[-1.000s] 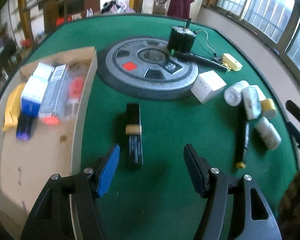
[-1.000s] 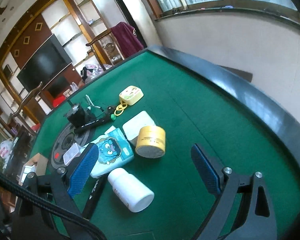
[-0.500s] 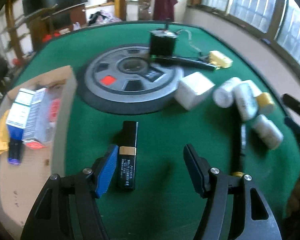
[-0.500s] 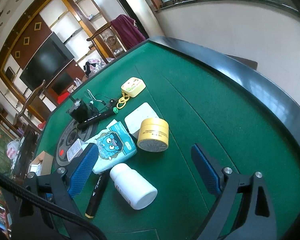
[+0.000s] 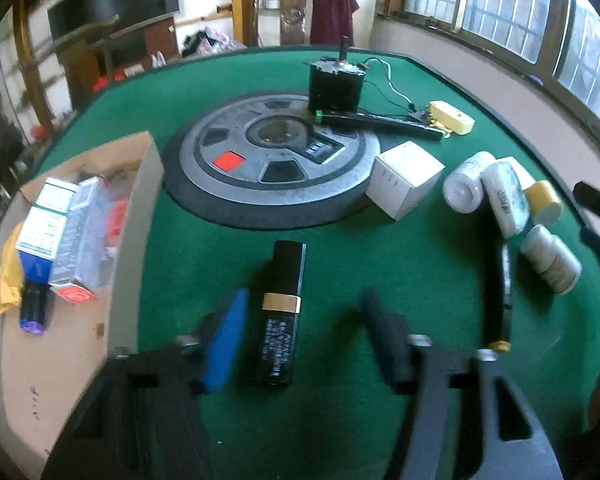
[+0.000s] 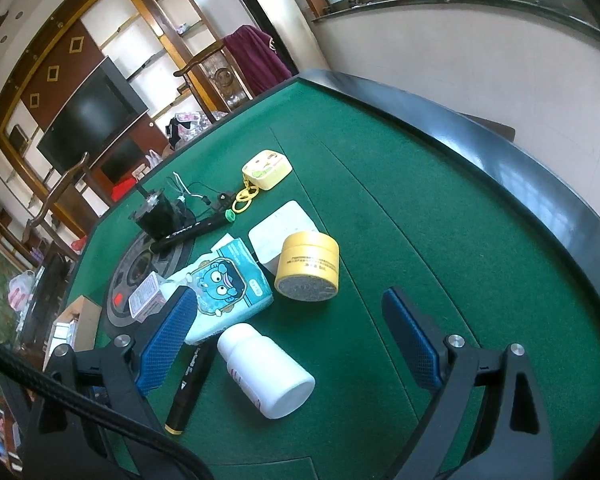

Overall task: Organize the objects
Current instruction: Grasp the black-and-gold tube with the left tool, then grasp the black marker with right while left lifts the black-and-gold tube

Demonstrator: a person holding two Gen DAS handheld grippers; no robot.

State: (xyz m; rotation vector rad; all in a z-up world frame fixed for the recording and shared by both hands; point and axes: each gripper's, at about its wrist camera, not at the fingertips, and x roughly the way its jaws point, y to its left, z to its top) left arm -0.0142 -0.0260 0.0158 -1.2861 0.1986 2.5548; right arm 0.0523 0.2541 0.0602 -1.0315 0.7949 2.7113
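Green felt table [image 5: 380,264], left gripper [image 5: 300,336] closing around a black tube [image 5: 282,312].

The tube lies flat between the blurred jaws, nearer the blue pad at 9 o'clock, not yet pinched; the cardboard box [image 5: 132,240] sits further toward 9 o'clock. The right gripper [image 6: 288,340] hangs released over a white bottle [image 6: 266,370].

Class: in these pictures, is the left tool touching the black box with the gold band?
Cannot tell. In the blurred left wrist view the closing left tool straddles the black box; no contact or gap shows plainly.

The green felt table [image 5: 380,264] carries a cardboard box [image 5: 140,184], round panel [image 5: 276,160], black tube [image 5: 282,312] and bottles [image 5: 552,258].
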